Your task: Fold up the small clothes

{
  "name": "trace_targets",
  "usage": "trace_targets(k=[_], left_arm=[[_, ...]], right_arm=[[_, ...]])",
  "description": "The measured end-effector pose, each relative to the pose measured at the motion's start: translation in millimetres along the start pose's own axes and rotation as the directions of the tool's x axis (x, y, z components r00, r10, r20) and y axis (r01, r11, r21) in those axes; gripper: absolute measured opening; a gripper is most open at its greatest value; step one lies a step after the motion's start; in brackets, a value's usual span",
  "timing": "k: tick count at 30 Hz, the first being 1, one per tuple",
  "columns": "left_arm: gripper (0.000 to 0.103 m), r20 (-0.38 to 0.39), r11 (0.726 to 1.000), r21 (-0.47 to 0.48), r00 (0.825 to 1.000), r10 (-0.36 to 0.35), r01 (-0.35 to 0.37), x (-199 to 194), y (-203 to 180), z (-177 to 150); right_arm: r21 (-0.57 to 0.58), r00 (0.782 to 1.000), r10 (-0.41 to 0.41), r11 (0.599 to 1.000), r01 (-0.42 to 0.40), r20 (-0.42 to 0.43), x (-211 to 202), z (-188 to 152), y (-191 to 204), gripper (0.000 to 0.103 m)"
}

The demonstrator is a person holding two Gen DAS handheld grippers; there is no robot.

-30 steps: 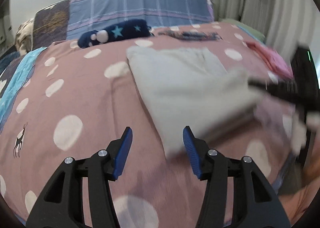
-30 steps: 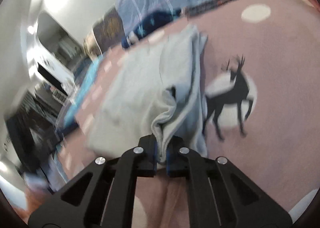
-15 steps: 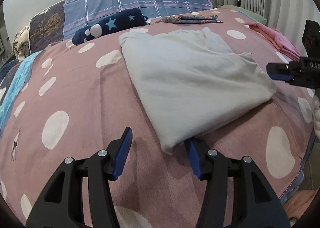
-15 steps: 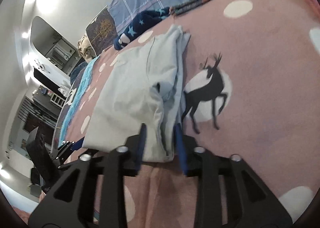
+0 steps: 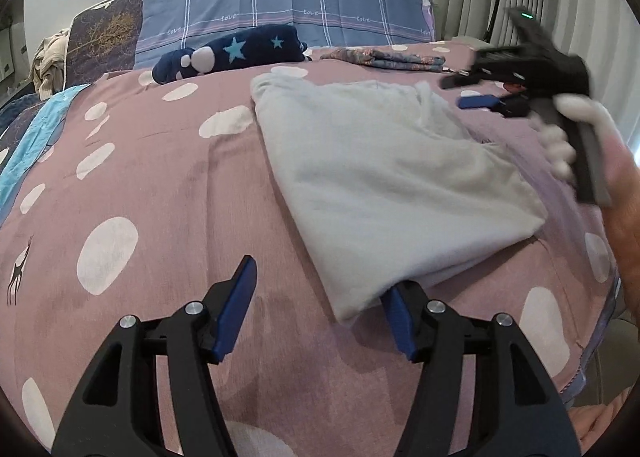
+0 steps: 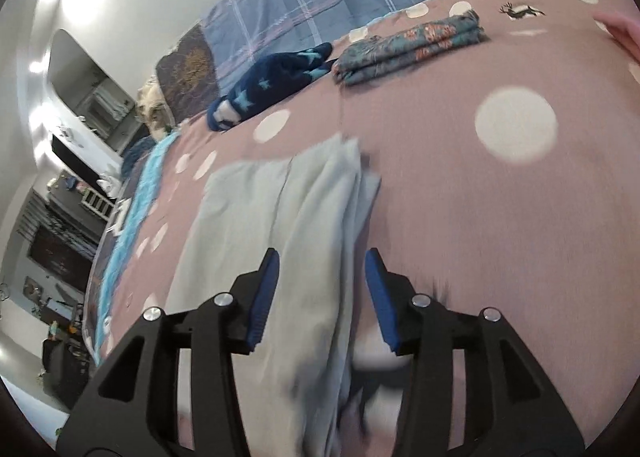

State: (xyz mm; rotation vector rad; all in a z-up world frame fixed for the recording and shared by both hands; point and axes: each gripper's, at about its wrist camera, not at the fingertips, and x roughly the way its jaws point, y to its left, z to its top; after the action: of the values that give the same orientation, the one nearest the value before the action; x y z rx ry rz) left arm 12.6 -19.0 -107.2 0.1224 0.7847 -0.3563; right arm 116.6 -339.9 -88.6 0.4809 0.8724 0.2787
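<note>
Your right gripper (image 6: 320, 297) has just let go of the pale grey folded garment (image 5: 384, 177): its jaws have been opening and now stand apart over the cloth's layered edge, gripping nothing. It has swung away toward 2 o'clock in the left view. That fold looks laid. Your left gripper (image 5: 316, 313) has also been widening; its fingers are apart, the garment's near corner draped over the right one. The pink spotted bedspread (image 5: 160, 185) lies bare toward 9 o'clock; its edge drops away at 4 o'clock.
</note>
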Motion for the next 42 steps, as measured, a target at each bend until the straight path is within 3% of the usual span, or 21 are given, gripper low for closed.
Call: trace_targets(k=[4,5,6,9,12,14,16,18,20,22,25,29,32,36,40,42], left_arm=[[0.062,-0.040,1.000,-0.028,0.999,0.003,-0.004,12,5,-5],[0.063,-0.038,1.000,-0.031,0.999,0.003,-0.004,13,5,-6],[0.063,-0.029,1.000,-0.027,1.000,0.006,-0.007,13,4,-8],[0.067,-0.017,1.000,-0.024,1.000,0.010,-0.011,13,4,-11],[0.071,-0.018,0.999,-0.033,1.000,0.011,-0.012,14,5,-12],[0.073,-0.021,0.999,-0.040,1.000,0.009,-0.010,14,6,-11],[0.074,-0.027,0.999,-0.049,1.000,0.002,-0.004,13,8,-11],[0.074,-0.032,0.998,-0.056,0.999,-0.007,0.006,10,10,-13],[0.074,-0.039,0.998,-0.064,0.999,-0.023,0.020,6,12,-15],[0.074,-0.046,0.996,-0.072,0.998,-0.050,0.047,2,14,-16],[0.073,-0.027,0.985,-0.112,0.990,-0.136,0.132,-11,17,-18],[0.073,0.058,0.968,-0.112,0.974,-0.221,0.226,-40,15,-10],[0.068,0.075,0.972,-0.089,0.974,-0.213,0.219,-45,12,4],[0.038,0.025,0.976,-0.096,0.981,-0.192,0.193,-14,10,19],[0.038,-0.067,0.972,-0.134,0.976,-0.205,0.195,19,13,12],[0.039,-0.064,0.966,-0.145,0.972,-0.225,0.214,24,15,5]], right_arm=[[0.004,0.998,-0.048,0.999,0.048,-0.041,41,32,3,0.049],[-0.009,0.997,-0.065,0.998,0.064,-0.053,53,37,4,0.040],[-0.029,0.995,-0.078,0.997,0.077,-0.059,60,40,7,0.004],[-0.109,0.995,-0.096,0.990,0.094,-0.018,64,49,23,0.005],[-0.200,0.988,0.018,0.980,0.014,0.157,24,46,48,0.005],[-0.203,0.980,-0.013,0.978,0.054,0.199,20,42,47,0.008],[-0.205,0.988,-0.124,0.968,0.142,0.096,51,42,31,0.016],[-0.153,0.977,-0.212,0.966,0.207,-0.018,77,39,6,0.018],[-0.075,0.989,-0.147,0.986,0.147,0.002,65,37,-6,0.020],[-0.091,0.988,-0.141,0.985,0.145,0.055,47,37,-1,0.023],[-0.192,0.988,-0.110,0.973,0.128,0.106,21,35,27,0.032],[-0.324,0.995,-0.037,0.944,0.066,0.092,16,35,69,0.039],[-0.400,0.998,-0.043,0.915,0.059,0.050,34,40,103,0.039],[-0.483,0.998,-0.051,0.875,0.029,-0.032,70,48,147,0.039],[-0.532,0.989,-0.085,0.847,0.007,-0.124,111,50,189,0.041],[-0.565,0.980,-0.132,0.825,0.027,-0.146,134,48,204,0.044]])
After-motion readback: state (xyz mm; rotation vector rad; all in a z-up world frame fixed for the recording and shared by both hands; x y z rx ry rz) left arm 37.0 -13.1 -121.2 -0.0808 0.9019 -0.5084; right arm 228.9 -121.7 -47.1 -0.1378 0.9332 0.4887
